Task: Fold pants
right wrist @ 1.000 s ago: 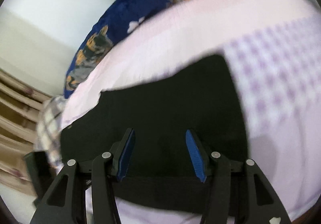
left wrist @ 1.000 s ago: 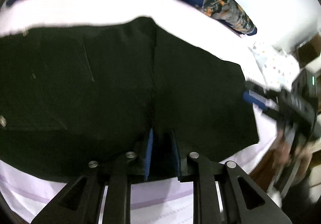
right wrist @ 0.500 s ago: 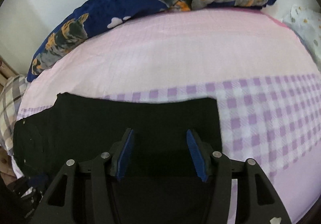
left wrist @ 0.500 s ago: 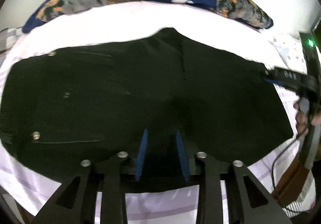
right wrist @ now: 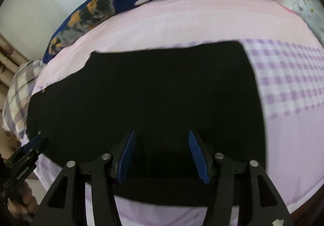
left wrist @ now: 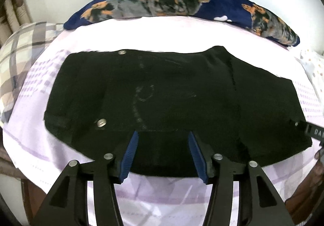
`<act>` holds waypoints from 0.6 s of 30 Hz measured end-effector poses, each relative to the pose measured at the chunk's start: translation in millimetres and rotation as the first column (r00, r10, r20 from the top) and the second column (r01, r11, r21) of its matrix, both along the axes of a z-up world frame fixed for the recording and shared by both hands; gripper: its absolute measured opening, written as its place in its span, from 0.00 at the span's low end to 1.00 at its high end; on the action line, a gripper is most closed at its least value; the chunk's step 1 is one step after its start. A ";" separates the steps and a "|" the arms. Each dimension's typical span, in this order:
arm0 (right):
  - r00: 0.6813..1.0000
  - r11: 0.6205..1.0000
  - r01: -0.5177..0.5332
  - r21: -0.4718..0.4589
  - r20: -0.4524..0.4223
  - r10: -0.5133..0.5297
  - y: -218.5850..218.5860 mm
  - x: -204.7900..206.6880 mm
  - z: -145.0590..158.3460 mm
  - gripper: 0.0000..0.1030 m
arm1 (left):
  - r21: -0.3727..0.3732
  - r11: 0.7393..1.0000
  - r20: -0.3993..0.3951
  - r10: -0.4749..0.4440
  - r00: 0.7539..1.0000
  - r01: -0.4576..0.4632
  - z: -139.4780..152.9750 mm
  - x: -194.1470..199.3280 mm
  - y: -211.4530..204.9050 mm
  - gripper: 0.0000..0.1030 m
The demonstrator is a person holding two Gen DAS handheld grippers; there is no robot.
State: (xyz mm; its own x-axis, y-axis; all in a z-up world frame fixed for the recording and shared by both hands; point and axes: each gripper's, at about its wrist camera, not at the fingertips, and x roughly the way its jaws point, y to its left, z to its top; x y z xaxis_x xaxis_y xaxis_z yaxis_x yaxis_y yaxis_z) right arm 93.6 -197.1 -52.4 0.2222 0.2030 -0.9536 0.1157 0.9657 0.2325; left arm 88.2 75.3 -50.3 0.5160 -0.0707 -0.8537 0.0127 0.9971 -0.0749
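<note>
The black pants (left wrist: 172, 104) lie folded flat on the pink and purple checked bed sheet (left wrist: 162, 29), waistband with metal buttons (left wrist: 101, 123) at the left. My left gripper (left wrist: 163, 139) is open and empty, hovering over the pants' near edge. The pants also fill the right wrist view (right wrist: 151, 94). My right gripper (right wrist: 162, 139) is open and empty over their near edge. The right gripper's tip shows at the right edge of the left wrist view (left wrist: 311, 130); the left gripper shows at lower left of the right wrist view (right wrist: 26, 157).
A dark blue pillow with orange and grey print (left wrist: 182, 3) lies along the far side of the bed, against a white wall. A plaid cloth (left wrist: 22, 53) is at the left end. A white dotted cloth (left wrist: 311, 68) is at the right.
My left gripper's jaws have opened wide and it has pulled back and shifted left over the pants. My right gripper stayed open and moved closer over the pants.
</note>
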 end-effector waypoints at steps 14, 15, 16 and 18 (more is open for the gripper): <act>0.991 0.948 -0.107 0.300 -0.047 0.126 80.1 -11.4 -5.8 0.60 | -0.490 0.824 -0.093 0.275 0.957 -0.284 -19.8 -43.2 144.1 0.53; 0.991 0.948 -0.112 0.299 -0.039 0.130 82.0 -11.8 -4.3 0.61 | -0.515 0.800 -0.107 0.296 0.949 -0.308 -24.7 -45.3 152.2 0.53; 0.990 0.945 -0.121 0.303 -0.032 0.137 84.9 -11.5 -2.4 0.61 | -0.539 0.776 -0.122 0.313 0.942 -0.328 -29.7 -46.9 159.1 0.53; 0.991 0.942 -0.108 0.319 -0.037 0.126 86.1 -10.9 -2.1 0.62 | -0.591 0.723 -0.144 0.342 0.929 -0.358 -39.2 -48.8 171.7 0.53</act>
